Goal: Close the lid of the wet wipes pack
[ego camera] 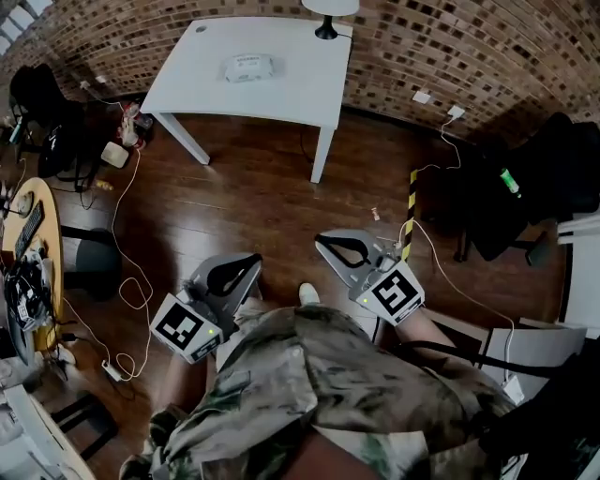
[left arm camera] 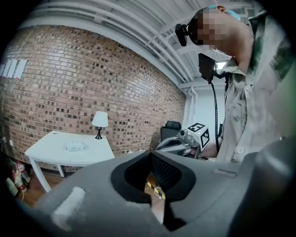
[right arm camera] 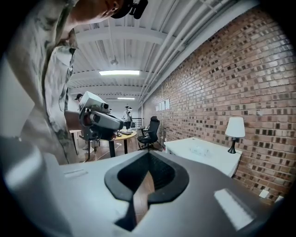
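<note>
The wet wipes pack (ego camera: 248, 67) lies flat on a white table (ego camera: 300, 89) by the brick wall, far ahead of me. It also shows small in the left gripper view (left arm camera: 76, 146) and the right gripper view (right arm camera: 200, 150). Whether its lid stands open is too small to tell. My left gripper (ego camera: 253, 262) and right gripper (ego camera: 322, 241) hang close to my body over the wooden floor, well short of the table. Both are shut with tips touching and nothing between them, as the left gripper (left arm camera: 150, 153) and right gripper (right arm camera: 149, 153) show in their own views.
A lamp (ego camera: 326, 26) stands at the table's back edge. Cables (ego camera: 127, 281) trail over the floor at the left by a round desk (ego camera: 33, 253). A yellow-black strip (ego camera: 410, 220) and dark office chairs (ego camera: 525, 206) are at the right.
</note>
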`<state>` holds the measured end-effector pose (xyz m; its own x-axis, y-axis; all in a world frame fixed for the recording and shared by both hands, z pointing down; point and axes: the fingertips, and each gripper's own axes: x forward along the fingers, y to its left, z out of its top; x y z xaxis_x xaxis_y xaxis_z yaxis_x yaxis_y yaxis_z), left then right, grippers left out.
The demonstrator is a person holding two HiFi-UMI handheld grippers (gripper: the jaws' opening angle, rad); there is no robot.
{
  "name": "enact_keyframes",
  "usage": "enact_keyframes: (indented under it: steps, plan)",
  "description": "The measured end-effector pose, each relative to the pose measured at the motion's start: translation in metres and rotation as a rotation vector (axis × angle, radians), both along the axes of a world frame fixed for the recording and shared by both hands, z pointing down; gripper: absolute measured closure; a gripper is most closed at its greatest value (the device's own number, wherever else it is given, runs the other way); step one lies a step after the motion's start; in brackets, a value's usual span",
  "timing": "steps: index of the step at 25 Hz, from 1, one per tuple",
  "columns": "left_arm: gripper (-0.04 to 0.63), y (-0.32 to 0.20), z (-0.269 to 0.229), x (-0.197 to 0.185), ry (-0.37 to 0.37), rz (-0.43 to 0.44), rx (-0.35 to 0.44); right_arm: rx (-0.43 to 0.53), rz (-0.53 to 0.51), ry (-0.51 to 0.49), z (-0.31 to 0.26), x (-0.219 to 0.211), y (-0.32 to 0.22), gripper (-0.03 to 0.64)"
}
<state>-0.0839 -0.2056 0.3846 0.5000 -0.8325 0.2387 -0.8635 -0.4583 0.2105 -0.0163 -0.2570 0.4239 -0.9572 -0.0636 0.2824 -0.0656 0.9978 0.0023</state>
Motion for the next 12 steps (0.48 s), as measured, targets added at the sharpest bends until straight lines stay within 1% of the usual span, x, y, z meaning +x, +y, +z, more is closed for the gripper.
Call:
enact_keyframes:
  steps: [5,9,12]
  plan:
    - [0.594,0.04,-0.003,0.019,-0.017,-0.021,-0.003,0.006,-0.029,-0.005,0.0,0.014,0.043,0.611]
    - [0.594,0.077,-0.008,0.027,-0.017,-0.013,0.023,0.015,-0.052,-0.016,-0.004,0.01,0.083,0.611]
    - [0.594,0.115,-0.009,0.025,-0.006,-0.014,0.035,0.035,-0.059,-0.025,-0.01,0.002,0.116,0.611]
